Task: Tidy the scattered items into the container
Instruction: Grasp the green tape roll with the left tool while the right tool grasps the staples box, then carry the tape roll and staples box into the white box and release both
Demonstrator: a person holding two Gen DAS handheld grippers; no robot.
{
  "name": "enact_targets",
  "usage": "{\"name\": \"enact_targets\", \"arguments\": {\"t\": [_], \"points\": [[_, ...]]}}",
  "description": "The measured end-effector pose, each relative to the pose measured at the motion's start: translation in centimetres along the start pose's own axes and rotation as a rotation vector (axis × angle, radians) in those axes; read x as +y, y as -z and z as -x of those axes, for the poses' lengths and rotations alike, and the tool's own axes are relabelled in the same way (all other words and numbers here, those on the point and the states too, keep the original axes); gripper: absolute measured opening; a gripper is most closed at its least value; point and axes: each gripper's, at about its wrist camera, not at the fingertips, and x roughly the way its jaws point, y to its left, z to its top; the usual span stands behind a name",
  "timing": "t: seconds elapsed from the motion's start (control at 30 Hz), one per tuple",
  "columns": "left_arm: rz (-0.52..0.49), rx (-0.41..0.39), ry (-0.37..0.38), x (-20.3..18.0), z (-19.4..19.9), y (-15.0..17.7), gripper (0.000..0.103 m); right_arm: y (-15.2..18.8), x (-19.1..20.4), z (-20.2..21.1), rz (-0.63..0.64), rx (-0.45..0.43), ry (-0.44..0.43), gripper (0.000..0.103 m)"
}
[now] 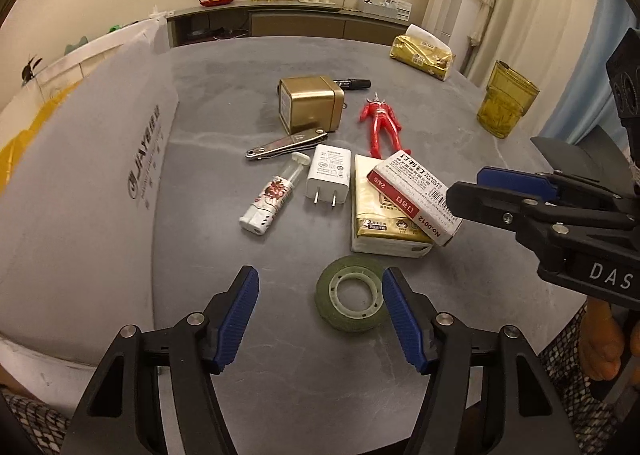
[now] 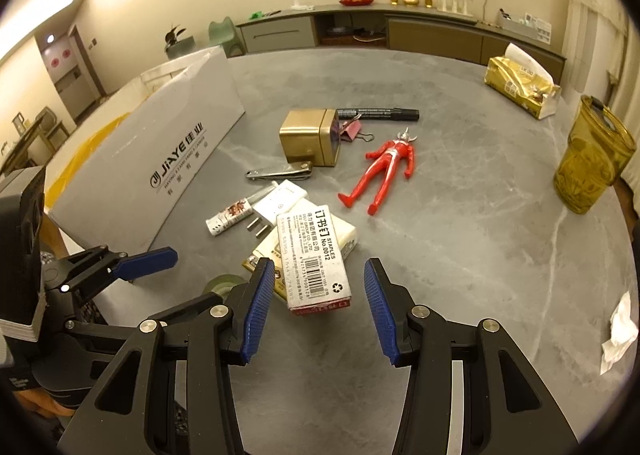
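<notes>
Staple box lay between the right gripper's parted fingers.
Its long axis ran along them; left gripper also gaped.

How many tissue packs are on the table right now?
2. A small tissue pack lies under the staple box near the right gripper; a gold tissue pack sits at the far right edge. Others could be hidden.

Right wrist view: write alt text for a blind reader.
The open right gripper straddles a staples box lying on a tissue pack. Beyond on the grey table lie a red figure, gold tin and white container.
</notes>
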Motion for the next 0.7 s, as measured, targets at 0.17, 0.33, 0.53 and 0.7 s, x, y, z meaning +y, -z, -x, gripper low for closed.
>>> {"name": "enact_targets", "arguments": {"t": [0.17, 0.33, 0.53, 0.7], "points": [[-0.049, 0.028, 0.043, -1.1, -0.9, 0.5, 0.069, -0.6, 0.6, -1.2, 0.06, 0.015, 0.008, 0.05], [-0.136, 0.034, -0.013, -2.4, -2.0, 1.0, 0.069, -0.8, 0.5, -3.1, 0.075, 0.055, 0.012, 0.05], [-0.154, 0.002, -0.034, -2.1, -2.3, 0.9, 0.067, -0.8, -0.1, -4.4, 0.045, 0.075, -0.003, 0.05], [-0.147, -0.012, -0.037, -1.6, -2.3, 0.5, 0.049, -0.8, -0.6, -4.2, 0.021, 0.077, 0.003, 0.04]]}}
